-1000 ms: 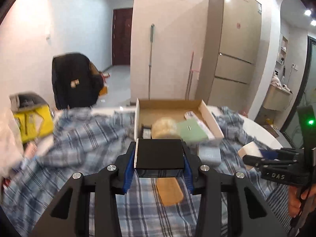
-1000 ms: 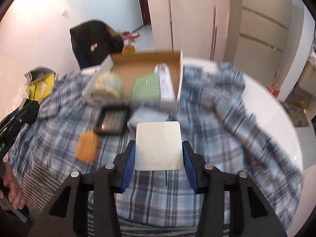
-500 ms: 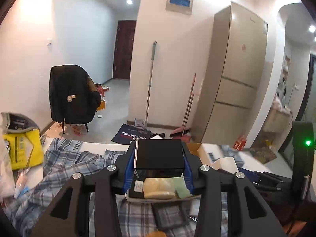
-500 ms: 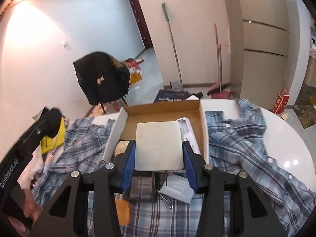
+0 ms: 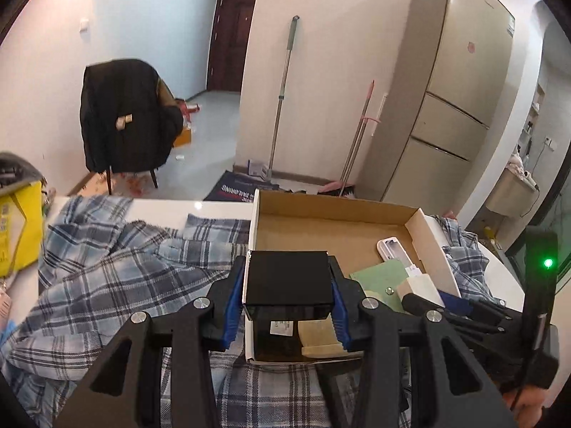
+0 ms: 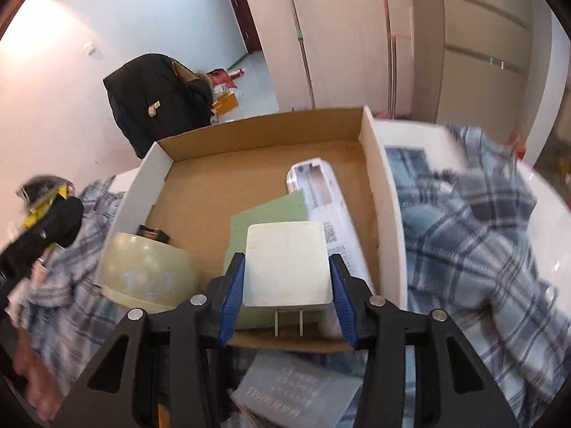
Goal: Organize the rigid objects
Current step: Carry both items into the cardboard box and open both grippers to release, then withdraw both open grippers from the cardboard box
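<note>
My left gripper (image 5: 287, 296) is shut on a black box (image 5: 287, 278), held over the near left corner of an open cardboard box (image 5: 332, 214). My right gripper (image 6: 286, 285) is shut on a white plug-in charger (image 6: 286, 264) with its two prongs toward me, above the near part of the same cardboard box (image 6: 378, 192). Inside lie a green card (image 6: 271, 210), a white remote (image 6: 321, 196) and a roll of pale tape (image 6: 146, 271). The right gripper with its charger (image 5: 419, 283) also shows at the right of the left wrist view.
The box sits on a blue plaid shirt (image 5: 107, 271) spread over a white table (image 5: 160, 207). A grey packet (image 6: 299, 388) lies on the cloth near me. A yellow bag (image 5: 18, 224) is at the left. Behind stand a chair with a black coat (image 5: 125, 117) and a fridge (image 5: 456, 89).
Both grippers have moved forward and down over the cardboard box, each still gripping its object. The box now fills much more of both views.
</note>
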Demonstrator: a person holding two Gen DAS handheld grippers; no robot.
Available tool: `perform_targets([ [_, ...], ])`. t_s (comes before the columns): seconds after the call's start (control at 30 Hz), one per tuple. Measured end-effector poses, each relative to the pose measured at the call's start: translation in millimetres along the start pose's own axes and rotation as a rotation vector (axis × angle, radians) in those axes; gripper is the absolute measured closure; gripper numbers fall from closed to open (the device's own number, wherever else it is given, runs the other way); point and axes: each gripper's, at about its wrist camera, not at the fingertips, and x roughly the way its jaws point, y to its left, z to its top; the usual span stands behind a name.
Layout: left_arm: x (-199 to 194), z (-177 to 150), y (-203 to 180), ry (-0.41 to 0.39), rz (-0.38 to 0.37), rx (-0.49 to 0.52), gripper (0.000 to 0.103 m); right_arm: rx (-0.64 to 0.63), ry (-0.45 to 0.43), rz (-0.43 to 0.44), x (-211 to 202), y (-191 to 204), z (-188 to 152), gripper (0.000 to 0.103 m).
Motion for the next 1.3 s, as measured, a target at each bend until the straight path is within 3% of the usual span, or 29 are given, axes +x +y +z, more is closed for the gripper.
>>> perform_targets([
  [0.1,6.7,-3.6,1.9,0.028,0.010,0.002,0.059,-0.036,-0.005,-0.018,0.2,2.7,-0.8,0.043],
  [0.37,23.6,-12.5,-8.1,0.100,0.026,0.050,0.059,0.037,-0.088,0.031,-36.7,-18.8,8.3,0.039],
  [0.53,26.7,-16.5,-11.9,0.112,0.008,0.055,0.059,-0.023,-0.138,-0.013,-53.8,-9.2,13.9,0.039],
  [0.7,29.2,-15.1,-7.6,0.126,0.007,0.031,0.059,-0.032,-0.146,0.003,-59.8,-6.6,15.3,0.039],
  [0.77,29.5,-13.8,-5.2,0.131,0.019,0.019,0.044,-0.038,-0.145,-0.013,-59.4,-7.0,14.6,0.039],
  [0.83,25.5,-12.3,-3.4,0.104,0.012,0.013,0.032,-0.039,-0.148,-0.019,-60.2,-8.8,14.1,0.039],
  [0.97,16.2,-8.7,-5.7,0.074,-0.007,0.014,0.031,-0.030,-0.146,-0.008,-62.3,-10.5,15.6,0.039],
  [1.07,1.5,-2.5,-12.4,0.032,0.022,0.031,0.031,-0.031,-0.155,-0.011,-71.7,-8.7,17.7,0.039],
  [1.23,-61.1,12.8,-34.7,-0.172,0.045,0.091,0.030,-0.053,-0.261,0.020,-121.5,4.5,22.0,0.039],
  [1.3,-86.5,15.1,-41.2,-0.241,0.020,0.089,0.018,-0.046,-0.296,0.052,-143.4,6.8,22.1,0.039],
])
